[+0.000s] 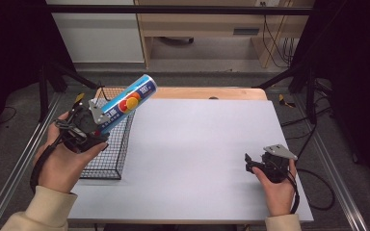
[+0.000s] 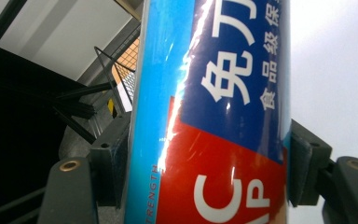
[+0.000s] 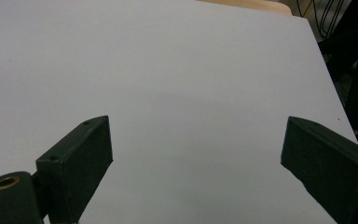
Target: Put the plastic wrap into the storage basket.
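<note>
A long blue box (image 1: 127,102) with red and orange print and white characters is held above the wire basket (image 1: 110,159) at the table's left, tilted up toward the far right. My left gripper (image 1: 99,126) is shut on its lower end. In the left gripper view both pads press the sides of the blue box (image 2: 214,121). My right gripper (image 1: 248,162) hovers low over the white table (image 1: 197,144) at the front right, jaws wide apart. The right gripper (image 3: 196,154) has nothing between its jaws.
The black wire basket sits on the table's left edge. A wooden board edge (image 1: 212,93) lies behind the white sheet. Black frame poles (image 1: 48,86) and cables (image 1: 318,183) flank the table. A wooden desk (image 1: 207,29) stands beyond.
</note>
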`<state>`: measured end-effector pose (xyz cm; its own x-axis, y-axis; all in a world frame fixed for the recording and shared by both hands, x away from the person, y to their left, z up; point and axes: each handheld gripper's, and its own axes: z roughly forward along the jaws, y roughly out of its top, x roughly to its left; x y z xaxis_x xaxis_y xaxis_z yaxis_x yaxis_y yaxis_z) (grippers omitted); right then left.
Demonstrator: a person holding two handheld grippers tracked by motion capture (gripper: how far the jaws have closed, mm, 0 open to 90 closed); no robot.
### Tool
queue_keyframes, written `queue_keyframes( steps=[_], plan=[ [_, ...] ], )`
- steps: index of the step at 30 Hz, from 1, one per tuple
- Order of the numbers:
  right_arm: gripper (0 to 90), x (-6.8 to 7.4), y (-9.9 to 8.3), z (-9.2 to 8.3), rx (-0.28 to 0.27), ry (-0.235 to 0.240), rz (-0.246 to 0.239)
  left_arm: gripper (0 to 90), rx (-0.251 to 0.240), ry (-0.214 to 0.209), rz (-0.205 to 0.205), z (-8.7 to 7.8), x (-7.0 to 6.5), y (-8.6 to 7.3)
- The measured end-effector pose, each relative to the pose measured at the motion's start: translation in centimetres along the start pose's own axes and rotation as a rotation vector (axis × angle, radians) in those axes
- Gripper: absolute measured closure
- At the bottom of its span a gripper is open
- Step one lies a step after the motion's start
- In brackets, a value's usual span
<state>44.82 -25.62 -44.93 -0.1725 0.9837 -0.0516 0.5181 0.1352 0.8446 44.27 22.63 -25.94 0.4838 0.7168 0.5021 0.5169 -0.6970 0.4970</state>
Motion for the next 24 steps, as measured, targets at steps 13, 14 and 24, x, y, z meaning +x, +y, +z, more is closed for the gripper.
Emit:
queue_keyframes(
  steps=[13, 14, 24],
  plan=[
    [9.7, 0.4, -0.1, 0.1, -0.002, -0.009, -0.035, 30.9, 0.042, -0.049, -0.059, 2.7, 0.5, -3.0],
    [9.7, 0.4, -0.1, 0.1, -0.003, -0.010, -0.038, 30.9, 0.048, -0.052, -0.065, 2.9, 0.5, -3.1],
    [10.0, 1.1, 0.0, -0.1, -0.001, 0.002, -0.067, 31.0, 0.114, -0.081, -0.128, 4.5, 0.4, -3.8]
  ],
)
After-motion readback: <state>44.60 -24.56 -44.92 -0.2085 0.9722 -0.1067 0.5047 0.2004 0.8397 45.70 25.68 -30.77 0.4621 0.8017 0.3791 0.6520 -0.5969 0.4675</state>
